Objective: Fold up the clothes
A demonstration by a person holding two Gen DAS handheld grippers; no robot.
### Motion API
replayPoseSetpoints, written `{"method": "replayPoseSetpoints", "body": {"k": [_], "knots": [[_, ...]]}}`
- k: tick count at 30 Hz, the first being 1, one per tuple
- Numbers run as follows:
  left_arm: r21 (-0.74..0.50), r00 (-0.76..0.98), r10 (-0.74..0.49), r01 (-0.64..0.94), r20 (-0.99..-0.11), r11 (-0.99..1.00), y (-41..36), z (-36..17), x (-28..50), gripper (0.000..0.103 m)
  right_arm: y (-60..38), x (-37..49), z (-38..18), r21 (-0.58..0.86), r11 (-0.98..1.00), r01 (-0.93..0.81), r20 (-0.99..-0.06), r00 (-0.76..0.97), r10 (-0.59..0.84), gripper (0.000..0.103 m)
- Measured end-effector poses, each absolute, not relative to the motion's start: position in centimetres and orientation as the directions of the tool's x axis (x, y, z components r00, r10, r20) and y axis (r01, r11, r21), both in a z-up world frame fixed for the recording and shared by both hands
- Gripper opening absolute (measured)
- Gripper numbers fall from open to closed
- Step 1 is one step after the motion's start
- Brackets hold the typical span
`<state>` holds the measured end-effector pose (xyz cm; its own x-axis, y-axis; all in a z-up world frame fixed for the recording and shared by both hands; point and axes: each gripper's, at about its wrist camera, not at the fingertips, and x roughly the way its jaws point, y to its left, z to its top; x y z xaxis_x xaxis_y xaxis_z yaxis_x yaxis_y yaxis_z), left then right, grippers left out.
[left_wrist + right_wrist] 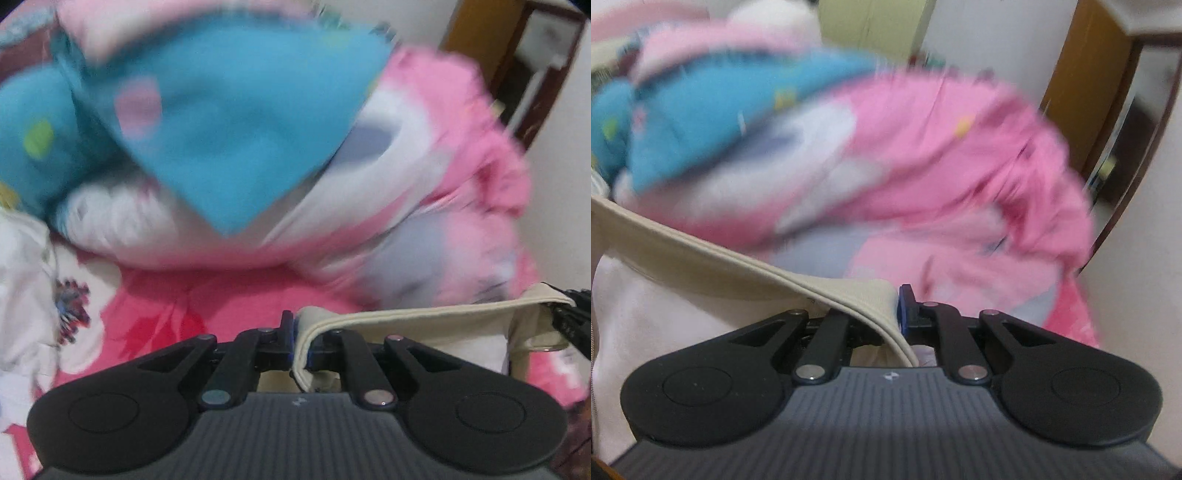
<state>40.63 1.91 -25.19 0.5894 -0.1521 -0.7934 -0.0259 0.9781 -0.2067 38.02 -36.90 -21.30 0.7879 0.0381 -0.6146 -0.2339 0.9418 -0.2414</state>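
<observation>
Left gripper: pinched on cream-hemmed pale fabric garment, hem running to 3 o'clock. Right gripper: clamped on same hem, trailing to 10 o'clock. Beyond, 12 o'clock: pink-and-blue bedding heap. Garment stretched between claws; folding judged barely begun.

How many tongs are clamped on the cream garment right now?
2: the left tongs pinch its banded edge at one end, the right tongs pinch the other end of the cream garment.
</observation>
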Motion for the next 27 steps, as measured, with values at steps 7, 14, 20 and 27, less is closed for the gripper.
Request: {"method": "replayPoseSetpoints", "body": {"k": [7, 14, 20, 27], "knots": [[-0.137, 0.488, -0.05, -0.145, -0.872, 0.98, 2.0, -39.0, 46.6, 0.059, -35.0, 47.0, -37.4, -0.19, 0.951, -0.245, -0.803, 0.597, -0.007, 0.009], [-0.27, 0.469, -0.142, -0.217, -0.872, 0.938, 4.6, -38.7, 46.1, 0.075, -34.6, 48.2, -38.3, -0.156, 0.954, -0.254, -0.86, 0.511, -0.005, 0.05], [-0.377, 0.486, -0.222, -0.248, -0.845, 0.892, 8.1, -34.6, 43.3, 0.088, -36.9, 45.5, -34.3, 0.033, 0.954, -0.297, -0.875, 0.453, 0.171, 0.082], [-0.462, 0.569, -0.204, -0.355, -0.797, 0.813, 12.8, -26.9, 37.1, 0.087, -41.2, 41.6, -30.1, 0.338, 0.925, -0.175, -0.8, 0.464, 0.38, 0.083]]}}
